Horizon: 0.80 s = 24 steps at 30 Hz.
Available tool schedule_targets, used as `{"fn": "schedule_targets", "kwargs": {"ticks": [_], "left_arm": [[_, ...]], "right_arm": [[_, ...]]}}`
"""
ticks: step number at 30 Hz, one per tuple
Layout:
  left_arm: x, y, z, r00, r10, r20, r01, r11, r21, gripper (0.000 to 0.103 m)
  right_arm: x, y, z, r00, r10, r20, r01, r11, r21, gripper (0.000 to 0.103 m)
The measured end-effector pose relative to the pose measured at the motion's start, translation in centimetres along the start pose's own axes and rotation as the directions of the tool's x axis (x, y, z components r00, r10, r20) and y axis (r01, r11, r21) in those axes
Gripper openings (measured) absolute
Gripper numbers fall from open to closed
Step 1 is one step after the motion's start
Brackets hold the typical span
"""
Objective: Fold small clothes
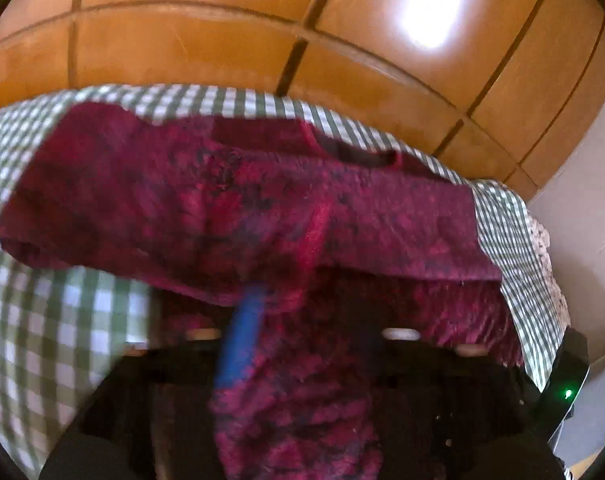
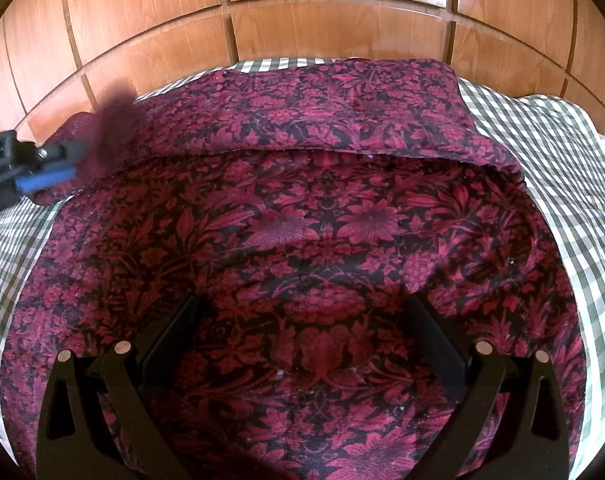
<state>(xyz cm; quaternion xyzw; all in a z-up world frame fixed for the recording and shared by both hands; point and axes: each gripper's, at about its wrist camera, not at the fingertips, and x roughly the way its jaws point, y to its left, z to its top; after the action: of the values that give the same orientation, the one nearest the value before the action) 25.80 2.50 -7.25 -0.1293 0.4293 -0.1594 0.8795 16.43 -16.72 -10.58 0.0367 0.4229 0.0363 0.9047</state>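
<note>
A dark red garment with a black floral print (image 2: 302,224) lies spread on a green-and-white checked cloth (image 2: 562,168). Its far part is folded over toward me, with the fold edge running across the middle. My left gripper (image 1: 302,320) is shut on a bunch of the garment (image 1: 286,380), which hangs over its blue finger (image 1: 242,344); the view is blurred. In the right wrist view the left gripper (image 2: 68,160) holds the garment's left edge, lifted. My right gripper (image 2: 302,308) is open, its black fingers (image 2: 426,328) hovering over the near part of the garment.
A wooden panelled wardrobe (image 2: 302,12) stands behind the bed. The checked cloth (image 1: 62,340) extends to the left and right of the garment. A pale wall (image 1: 582,220) is at the right.
</note>
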Motion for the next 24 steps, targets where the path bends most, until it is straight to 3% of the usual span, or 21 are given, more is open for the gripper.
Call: {"fn": "schedule_targets", "kwargs": {"ticks": [1,7,10,14,18,19,21,22,24], "left_arm": [[-0.3,0.0,-0.1,1.0,-0.008,0.01,0.008,1.0,-0.006,0.075],[-5.0,2.0,-2.0,0.997,-0.047,0.067,0.047,0.999,0.0,0.079],[-7.1,4.1,-3.2,0.994,0.034,0.102,-0.029,0.999,-0.044,0.079],[-8.2,8.8,-4.4,0.979,0.174,0.104,-0.151,0.969,-0.197,0.079],[-8.4,11.8,-5.1,0.96,0.27,0.078,-0.238,0.927,-0.29,0.079],[-8.5,12.1,-5.1,0.957,0.278,0.077,-0.244,0.923,-0.297,0.079],[-8.3,12.4,-4.8,0.954,0.291,0.072,-0.257,0.916,-0.308,0.079],[-8.0,12.4,-4.6,0.953,0.294,0.07,-0.259,0.915,-0.309,0.079],[-7.4,12.0,-4.2,0.951,0.302,0.065,-0.269,0.914,-0.305,0.079]], "right_arm": [[0.0,0.0,0.0,1.0,0.002,-0.002,-0.002,1.0,0.002,0.101],[-0.6,0.1,1.7,0.999,0.035,-0.034,-0.034,0.999,0.023,0.101],[-1.7,1.5,4.0,0.984,0.18,-0.008,-0.178,0.981,0.081,0.095],[-0.2,6.5,7.7,0.937,0.346,-0.043,-0.34,0.934,0.107,0.082],[3.7,11.0,10.3,0.923,0.371,-0.101,-0.355,0.924,0.143,0.071],[5.0,11.8,10.8,0.915,0.381,-0.128,-0.358,0.918,0.173,0.065],[7.3,13.0,11.5,0.902,0.389,-0.185,-0.348,0.912,0.218,0.045],[7.6,13.4,11.8,0.902,0.385,-0.197,-0.344,0.915,0.213,0.026],[5.9,14.4,12.8,0.907,0.388,-0.161,-0.365,0.918,0.155,0.012]]}}
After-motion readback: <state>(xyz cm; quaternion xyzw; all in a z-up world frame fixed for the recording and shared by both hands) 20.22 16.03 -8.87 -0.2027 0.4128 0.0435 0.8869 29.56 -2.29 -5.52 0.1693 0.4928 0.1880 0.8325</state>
